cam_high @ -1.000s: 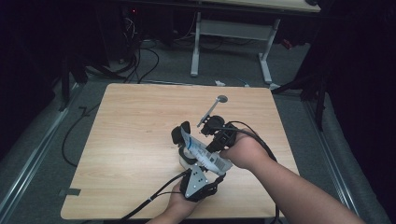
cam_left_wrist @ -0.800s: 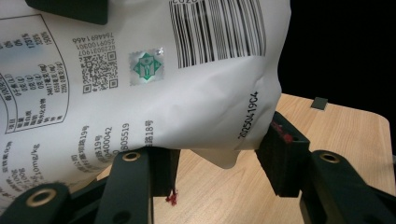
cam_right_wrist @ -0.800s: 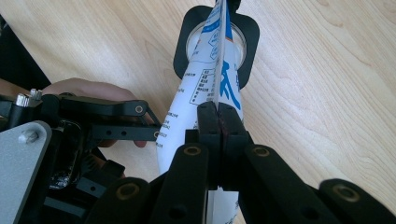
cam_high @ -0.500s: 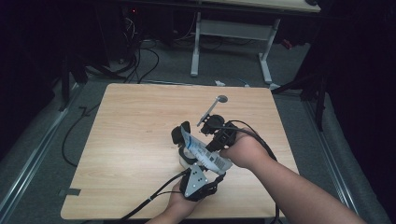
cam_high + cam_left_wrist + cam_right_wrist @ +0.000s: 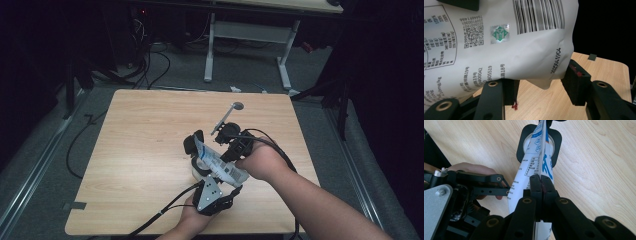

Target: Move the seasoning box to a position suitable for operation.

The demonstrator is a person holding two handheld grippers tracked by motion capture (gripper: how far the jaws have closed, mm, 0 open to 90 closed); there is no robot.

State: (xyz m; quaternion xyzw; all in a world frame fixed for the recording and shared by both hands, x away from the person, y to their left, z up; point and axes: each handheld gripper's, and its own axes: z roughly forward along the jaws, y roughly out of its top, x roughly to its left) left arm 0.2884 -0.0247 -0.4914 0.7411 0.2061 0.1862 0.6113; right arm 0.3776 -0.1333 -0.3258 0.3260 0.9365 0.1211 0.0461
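fingers (image 5: 541, 185) pinch crinkled glossy white pouch (image 5: 534, 165).

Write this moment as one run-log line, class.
right gripper: shut on white printed pouch | left gripper: open around pouch bottom | pouch over black-rimmed cup

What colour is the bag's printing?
Black text and barcode on the white bag, in the left gripper view.

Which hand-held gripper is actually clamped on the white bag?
The right hand-held gripper: its jaws pinch the white bag along its edge. The left hand-held gripper stands open around the bag's corner, one pad clearly apart.
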